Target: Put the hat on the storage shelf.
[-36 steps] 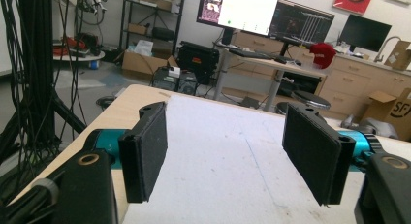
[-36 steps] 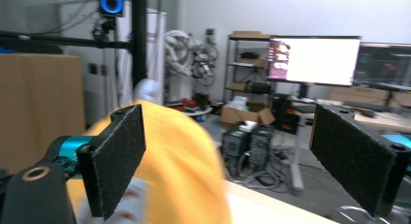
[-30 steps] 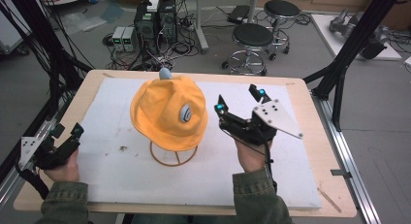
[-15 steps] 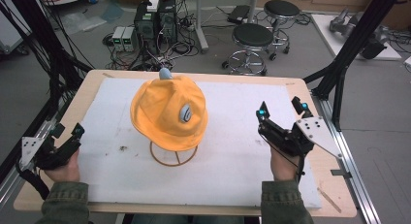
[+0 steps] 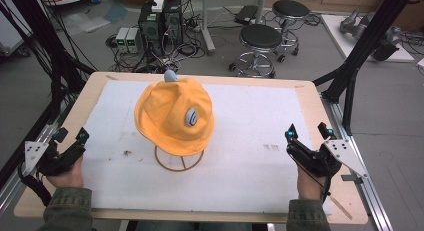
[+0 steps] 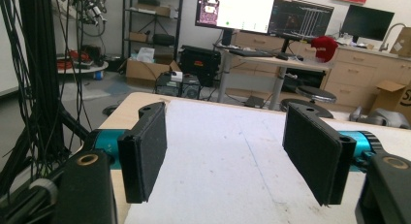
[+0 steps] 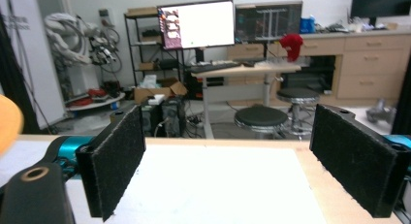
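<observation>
— So what does the counter [image 5: 310, 98] carry?
— A white mat [image 5: 250, 131] covers its wooden top, and an orange cap [image 5: 172, 116] sits on a wire stand [image 5: 178, 162] left of centre. Behind are stools [image 5: 261, 38], computer boxes [image 5: 160, 18], cables on a grey floor; monitors [image 7: 196, 24] and desks farther back.
— What changed?
— The right hand-held gripper [image 5: 306, 135] was nearer the cap a second ago; now it sits at the counter's right edge. The left hand-held gripper [image 5: 70, 137] stays at the left edge.
— And their jaws?
— Both spread wide, holding nothing, over bare mat, well apart from the cap.
</observation>
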